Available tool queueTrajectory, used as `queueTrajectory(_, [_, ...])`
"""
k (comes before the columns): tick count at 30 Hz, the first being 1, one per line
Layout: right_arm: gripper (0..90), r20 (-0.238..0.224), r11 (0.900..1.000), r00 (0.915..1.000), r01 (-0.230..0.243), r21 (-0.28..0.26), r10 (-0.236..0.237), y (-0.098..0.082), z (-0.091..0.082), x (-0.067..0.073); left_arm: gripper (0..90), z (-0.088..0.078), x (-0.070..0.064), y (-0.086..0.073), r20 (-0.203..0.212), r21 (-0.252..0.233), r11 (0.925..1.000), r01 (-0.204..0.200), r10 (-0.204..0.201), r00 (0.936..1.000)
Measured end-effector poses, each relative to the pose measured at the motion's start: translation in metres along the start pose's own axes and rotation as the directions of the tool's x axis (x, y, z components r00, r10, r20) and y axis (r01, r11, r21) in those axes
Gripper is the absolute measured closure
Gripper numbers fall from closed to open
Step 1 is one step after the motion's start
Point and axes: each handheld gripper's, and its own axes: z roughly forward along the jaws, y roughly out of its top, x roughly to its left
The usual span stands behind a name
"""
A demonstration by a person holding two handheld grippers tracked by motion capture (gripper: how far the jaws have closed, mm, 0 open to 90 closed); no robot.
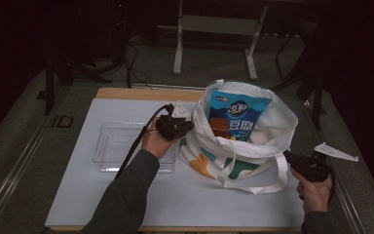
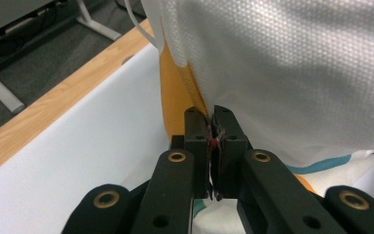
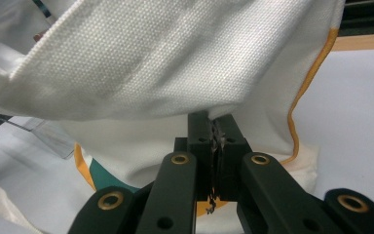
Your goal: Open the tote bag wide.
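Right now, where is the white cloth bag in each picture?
High view: the white cloth bag stands right of the middle, a gripper at each side.
Left gripper view: it fills the upper right, its edge pinched in the jaws.
Right gripper view: it spreads across the top, pinched too.
Shared landmark: the bag's orange trim.

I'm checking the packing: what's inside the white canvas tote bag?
Inside the white canvas tote bag stands a blue snack packet with white lettering, its top showing above the rim. Its lower part, and anything beneath it, is covered by the bag's cloth.
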Motion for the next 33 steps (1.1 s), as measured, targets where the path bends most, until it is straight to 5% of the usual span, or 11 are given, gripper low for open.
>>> queueTrajectory(33, [88.6, -0.036, 0.998, 0.9992, -0.012, 0.065, 0.014, -0.025, 0.014, 0.004, 86.6, 0.021, -0.003, -0.023, 0.034, 0.131, 0.9914, -0.006, 0.001, 0.9994])
